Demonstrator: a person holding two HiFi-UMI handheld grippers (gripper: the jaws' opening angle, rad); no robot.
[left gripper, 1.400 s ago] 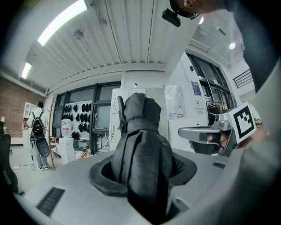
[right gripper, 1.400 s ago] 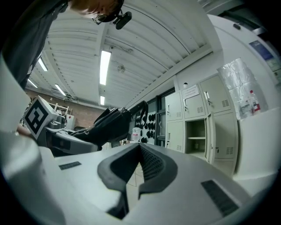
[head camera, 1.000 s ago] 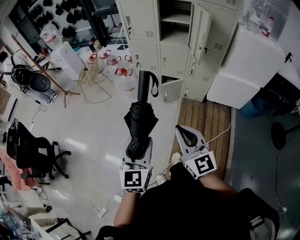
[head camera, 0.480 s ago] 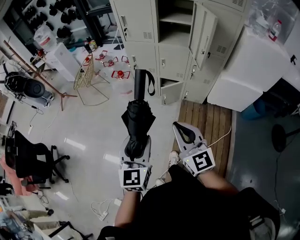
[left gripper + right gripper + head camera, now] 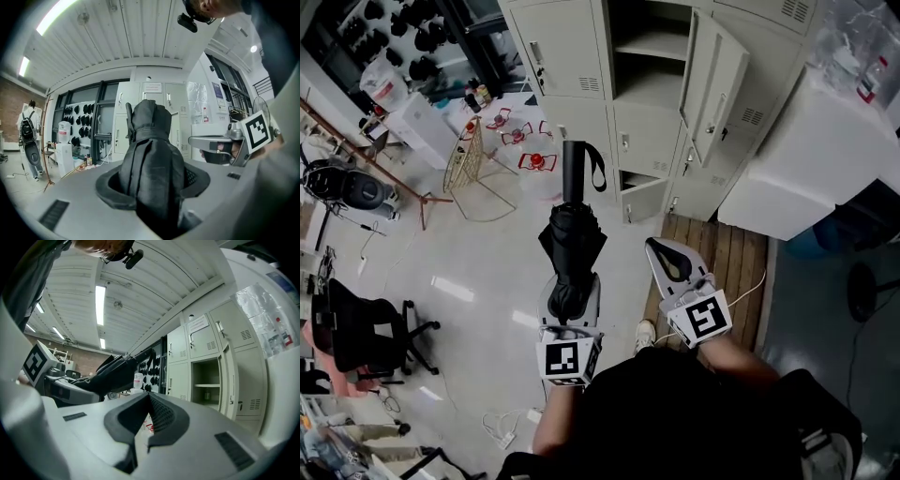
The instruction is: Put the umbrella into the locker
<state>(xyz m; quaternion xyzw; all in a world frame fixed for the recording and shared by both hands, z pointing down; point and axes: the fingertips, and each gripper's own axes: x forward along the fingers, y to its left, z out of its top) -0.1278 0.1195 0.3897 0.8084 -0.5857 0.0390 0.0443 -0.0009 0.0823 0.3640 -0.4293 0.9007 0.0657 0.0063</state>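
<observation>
A folded black umbrella (image 5: 570, 239) with a wrist strap points away from me toward the grey lockers (image 5: 572, 56). My left gripper (image 5: 570, 292) is shut on its canopy end; in the left gripper view the umbrella (image 5: 150, 159) fills the space between the jaws of that gripper (image 5: 152, 190). My right gripper (image 5: 662, 247) is beside it on the right, shut and empty, its tips (image 5: 149, 397) meeting. One upper locker compartment (image 5: 652, 47) stands open with its door (image 5: 717, 84) swung out; it also shows in the right gripper view (image 5: 206, 385). A low locker door (image 5: 642, 192) is ajar.
A white cabinet (image 5: 806, 159) stands right of the lockers, with a wooden pallet (image 5: 722, 253) on the floor before it. Water bottles (image 5: 534, 159) and a wire rack (image 5: 469, 155) sit at the left of the lockers. An office chair (image 5: 366, 328) is at far left.
Both grippers and the umbrella have travelled forward toward the lockers, which now look larger and nearer. The grip on the umbrella is unchanged.
</observation>
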